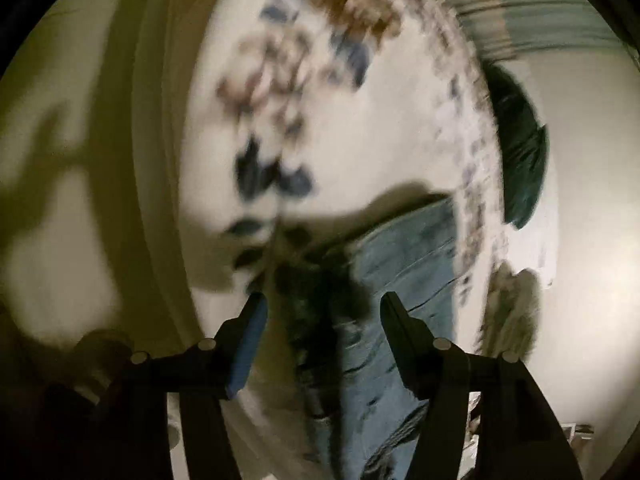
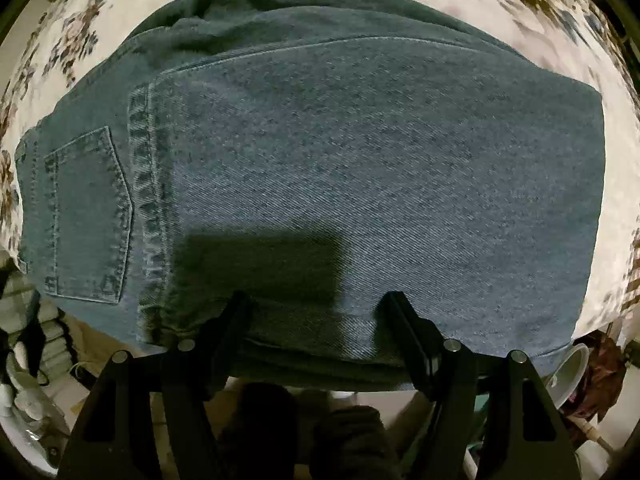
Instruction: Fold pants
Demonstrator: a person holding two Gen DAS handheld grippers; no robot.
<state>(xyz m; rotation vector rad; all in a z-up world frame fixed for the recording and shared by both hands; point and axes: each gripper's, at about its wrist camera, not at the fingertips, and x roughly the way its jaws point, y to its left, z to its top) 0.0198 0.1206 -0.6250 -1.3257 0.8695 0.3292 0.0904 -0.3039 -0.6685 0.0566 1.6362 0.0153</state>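
Note:
Blue denim pants (image 2: 340, 152) lie folded in a thick stack on a white floral bedsheet (image 2: 520, 12), a back pocket (image 2: 86, 216) at the left. My right gripper (image 2: 316, 304) is open, its fingers resting on the near edge of the stack with nothing between them. In the blurred left wrist view my left gripper (image 1: 322, 306) is open and empty, held above the bed. The pants (image 1: 404, 280) show beyond and below it, towards the right.
The floral bedsheet (image 1: 320, 100) ends at a bed edge on the left and right. A dark green cushion (image 1: 520, 152) lies beyond the bed's right edge. Cluttered objects and a white plastic cup (image 2: 568, 372) sit below the bed's near edge.

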